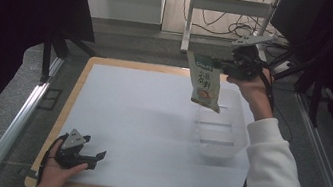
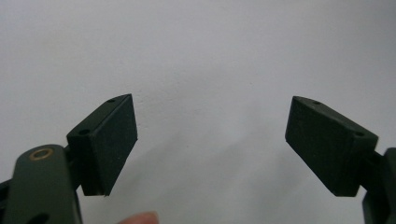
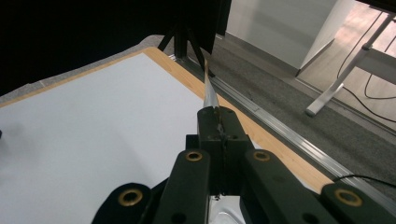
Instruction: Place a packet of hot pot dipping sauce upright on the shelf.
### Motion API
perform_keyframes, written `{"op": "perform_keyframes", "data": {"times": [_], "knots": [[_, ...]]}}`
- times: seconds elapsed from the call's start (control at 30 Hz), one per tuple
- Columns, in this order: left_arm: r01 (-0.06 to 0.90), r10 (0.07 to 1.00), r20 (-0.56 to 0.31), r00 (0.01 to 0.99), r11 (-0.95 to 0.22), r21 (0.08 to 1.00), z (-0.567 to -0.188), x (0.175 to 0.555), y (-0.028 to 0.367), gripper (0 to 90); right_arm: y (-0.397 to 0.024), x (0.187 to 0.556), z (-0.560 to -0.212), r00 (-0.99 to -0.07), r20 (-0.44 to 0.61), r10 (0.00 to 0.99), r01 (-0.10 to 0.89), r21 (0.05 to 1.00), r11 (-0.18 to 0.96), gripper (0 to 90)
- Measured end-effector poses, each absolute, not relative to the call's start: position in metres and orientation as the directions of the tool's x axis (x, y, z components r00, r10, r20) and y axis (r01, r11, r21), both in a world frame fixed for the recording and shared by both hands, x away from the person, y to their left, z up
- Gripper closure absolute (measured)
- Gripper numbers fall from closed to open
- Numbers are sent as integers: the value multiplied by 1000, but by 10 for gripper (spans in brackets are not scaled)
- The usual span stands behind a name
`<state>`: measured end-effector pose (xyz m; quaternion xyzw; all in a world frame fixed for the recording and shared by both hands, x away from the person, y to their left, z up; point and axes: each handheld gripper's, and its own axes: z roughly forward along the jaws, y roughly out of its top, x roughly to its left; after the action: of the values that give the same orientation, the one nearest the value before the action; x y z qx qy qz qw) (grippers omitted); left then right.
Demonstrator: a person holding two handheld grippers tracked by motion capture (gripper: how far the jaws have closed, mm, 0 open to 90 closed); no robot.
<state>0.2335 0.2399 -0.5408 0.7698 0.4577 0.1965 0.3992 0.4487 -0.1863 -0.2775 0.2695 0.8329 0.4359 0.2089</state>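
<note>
My right gripper (image 1: 223,65) pinches the top edge of a green-and-cream printed snack packet (image 1: 205,82), hanging above a clear plastic tub (image 1: 221,132) whose edges I barely make out. The packet's print is unreadable. My left gripper (image 1: 95,159) rests spread wide on the white table (image 1: 140,119).

left gripper (image 1: 96,159) low at 7 o'clock, jaws spread wide, nothing between, left hand (image 1: 55,172) wrapped on it, right gripper (image 1: 223,64) raised at 1 o'clock, jaws pinched closed, white-sleeved right arm (image 1: 272,166) extended
</note>
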Motion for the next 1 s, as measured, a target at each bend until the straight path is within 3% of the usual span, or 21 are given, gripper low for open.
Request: {"op": "perform_keyframes", "data": {"times": [1.0], "knots": [[554, 863, -64, 501, -263, 790, -541, 234, 240, 169, -213, 480, -301, -727, -118, 676, 302, 829, 470, 899]]}}
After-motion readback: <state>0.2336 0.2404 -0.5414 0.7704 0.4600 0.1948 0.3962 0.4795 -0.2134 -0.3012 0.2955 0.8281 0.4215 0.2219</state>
